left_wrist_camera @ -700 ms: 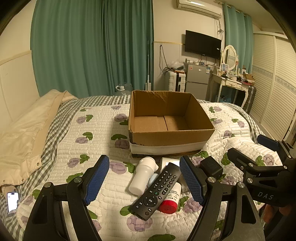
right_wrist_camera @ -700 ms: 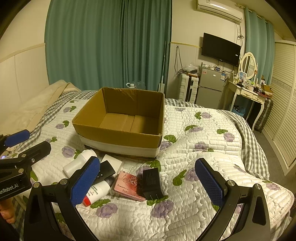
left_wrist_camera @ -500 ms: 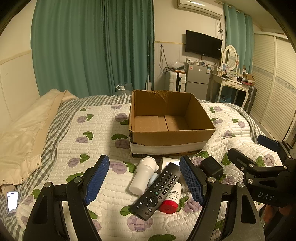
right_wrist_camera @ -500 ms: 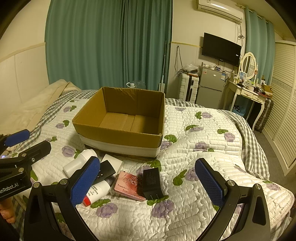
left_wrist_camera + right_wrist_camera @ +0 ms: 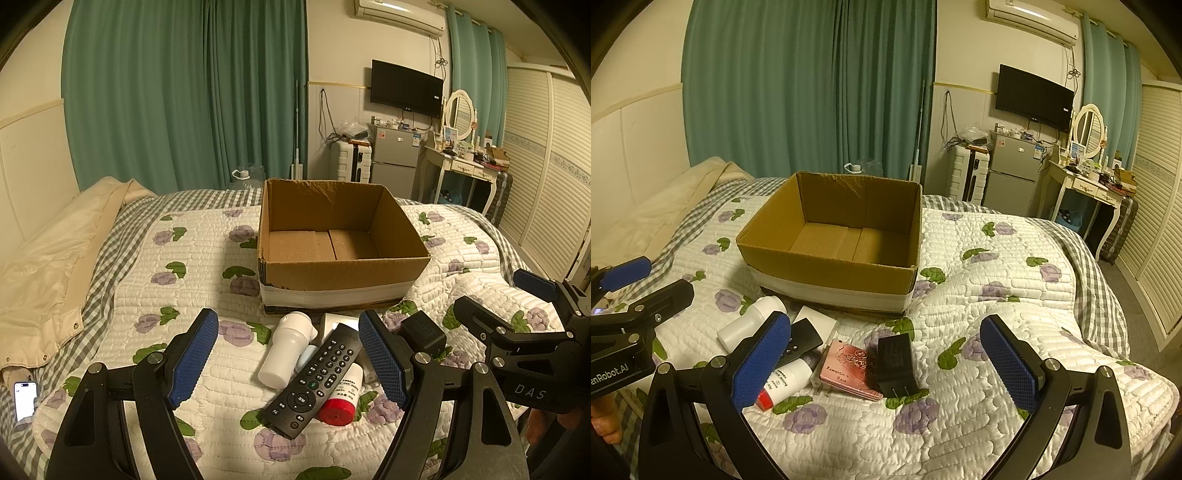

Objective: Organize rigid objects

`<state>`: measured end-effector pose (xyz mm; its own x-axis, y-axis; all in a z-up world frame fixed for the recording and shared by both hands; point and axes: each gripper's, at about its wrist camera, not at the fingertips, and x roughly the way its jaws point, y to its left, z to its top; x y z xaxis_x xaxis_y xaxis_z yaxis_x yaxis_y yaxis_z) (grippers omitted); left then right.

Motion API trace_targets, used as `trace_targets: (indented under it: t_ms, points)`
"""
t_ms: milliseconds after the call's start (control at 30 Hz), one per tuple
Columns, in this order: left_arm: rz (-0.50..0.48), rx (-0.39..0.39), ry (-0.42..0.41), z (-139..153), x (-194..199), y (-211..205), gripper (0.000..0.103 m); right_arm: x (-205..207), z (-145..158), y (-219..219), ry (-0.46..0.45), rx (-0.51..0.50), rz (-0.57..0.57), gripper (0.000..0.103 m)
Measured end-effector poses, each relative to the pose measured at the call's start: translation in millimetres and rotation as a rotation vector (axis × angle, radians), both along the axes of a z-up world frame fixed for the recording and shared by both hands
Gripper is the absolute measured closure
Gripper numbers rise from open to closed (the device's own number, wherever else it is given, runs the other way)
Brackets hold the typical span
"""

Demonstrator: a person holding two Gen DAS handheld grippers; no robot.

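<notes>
1. The left tongs point(image 5: 288, 360) hang spread wide above the near edge of the bed point(image 5: 192, 258), pinching nothing.
2. A white bottle point(image 5: 284, 350) lies on the quilt between their blue pads, just in front of the cardboard box point(image 5: 340, 273).
3. A black remote point(image 5: 314, 380) lies slantwise beside that bottle, resting partly on a red-capped bottle point(image 5: 341, 395).
4. A small white box point(image 5: 816, 319) sits behind the remote, close to the cardboard box's front wall.
5. A pink card case point(image 5: 851, 369) lies to the right of the red-capped bottle, touching a black charger point(image 5: 895, 360) on its right side.
6. The cardboard box stands open and upright in the middle of the bed, with nothing visible inside.
7. The right tongs point(image 5: 886, 367) hang spread wide above the near edge, over the case and charger, holding nothing.
8. A phone point(image 5: 26, 400) lies at the bed's near left corner.
</notes>
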<state>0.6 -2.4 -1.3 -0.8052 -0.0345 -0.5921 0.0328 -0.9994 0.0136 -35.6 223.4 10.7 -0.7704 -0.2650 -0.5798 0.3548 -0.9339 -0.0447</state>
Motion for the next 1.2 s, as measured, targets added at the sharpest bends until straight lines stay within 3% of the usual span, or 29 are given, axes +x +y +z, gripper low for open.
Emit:
trace_targets:
  t_ms: [1000, 1200]
  points:
    - [-0.001, 0.008, 0.023, 8, 3, -4, 0.022, -2, 11, 9, 0.009, 0.033, -0.01, 0.0]
    - [-0.003, 0.003, -0.011, -5, -6, -5, 0.022, -25, -18, 15, -0.075, 0.09, -0.033, 0.0]
